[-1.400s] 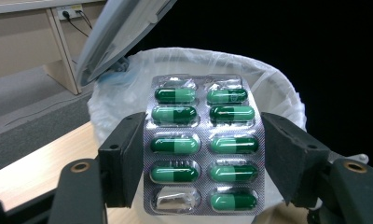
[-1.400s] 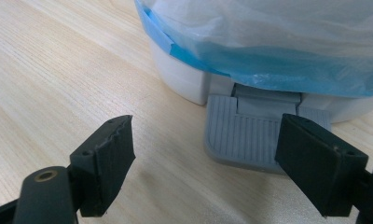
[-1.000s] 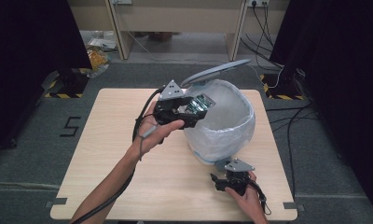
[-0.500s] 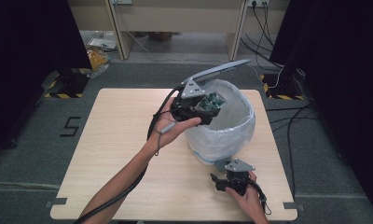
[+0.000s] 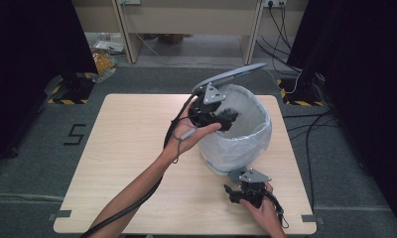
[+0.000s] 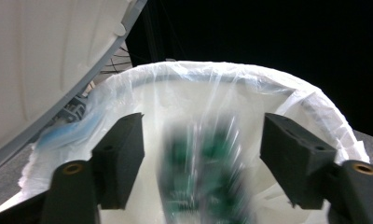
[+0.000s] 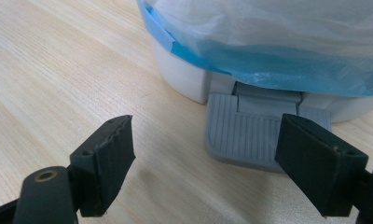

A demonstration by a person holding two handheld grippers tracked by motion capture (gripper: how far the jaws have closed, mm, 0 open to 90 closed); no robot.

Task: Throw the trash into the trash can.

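1. A white bin (image 5: 238, 141) stands on the wooden bench (image 5: 122, 148), toward its right side.
2. The bin has a thin plastic bag (image 6: 231, 88) inside it, folded over the rim.
3. The grey lid (image 5: 231, 75) of the bin is up, tilted over the back of it.
4. The left tool (image 5: 225, 119) is held over the open top of the bin.
5. Its jaws have just been opening, and now they stand apart and press on nothing.
6. In the left gripper view, a green and dark thing (image 6: 203, 172) shows between the jaws, lower down inside the bag. It is too blurry to tell what it is.
7. The right tool (image 5: 232, 194) is low, near the front edge of the bench, just in front of the bin.
8. Its jaws are wide apart and hold nothing.
9. In the right gripper view, the grey foot pedal (image 7: 245, 135) of the bin lies between the two jaws, a bit farther off, and they do not touch it.
10. A blue edge of the bag hangs above the pedal.
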